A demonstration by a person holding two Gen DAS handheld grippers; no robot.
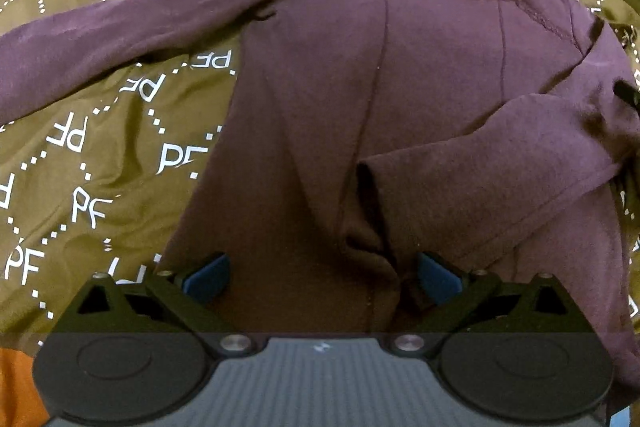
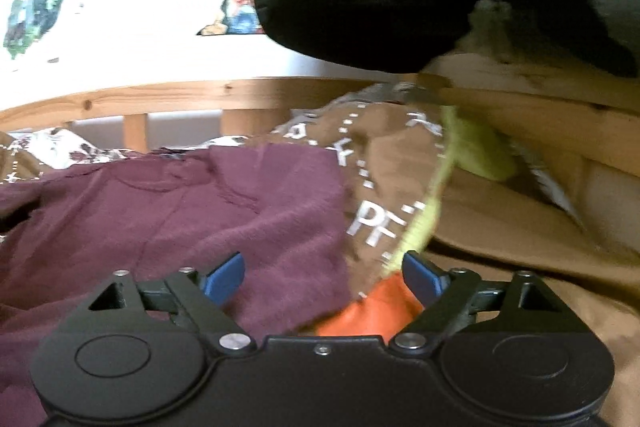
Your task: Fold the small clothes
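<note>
Left wrist view: small maroon long-sleeved knit top (image 1: 400, 99) lies spread on olive-brown bedspread with white PF lettering (image 1: 80, 147), one sleeve folded across body. Left tool (image 1: 320, 279) spread, hovering over hem, pinching nothing. Fabric looks soft, light, limp; likely best taken at hem corners or shoulder seams.

Right wrist view: right tool (image 2: 324, 275) spread, empty, above top's edge, beside orange cloth (image 2: 372, 311).

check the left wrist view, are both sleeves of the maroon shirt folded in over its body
No: only one sleeve of the maroon shirt lies across the body; the other stretches out over the brown printed bedcover.
</note>
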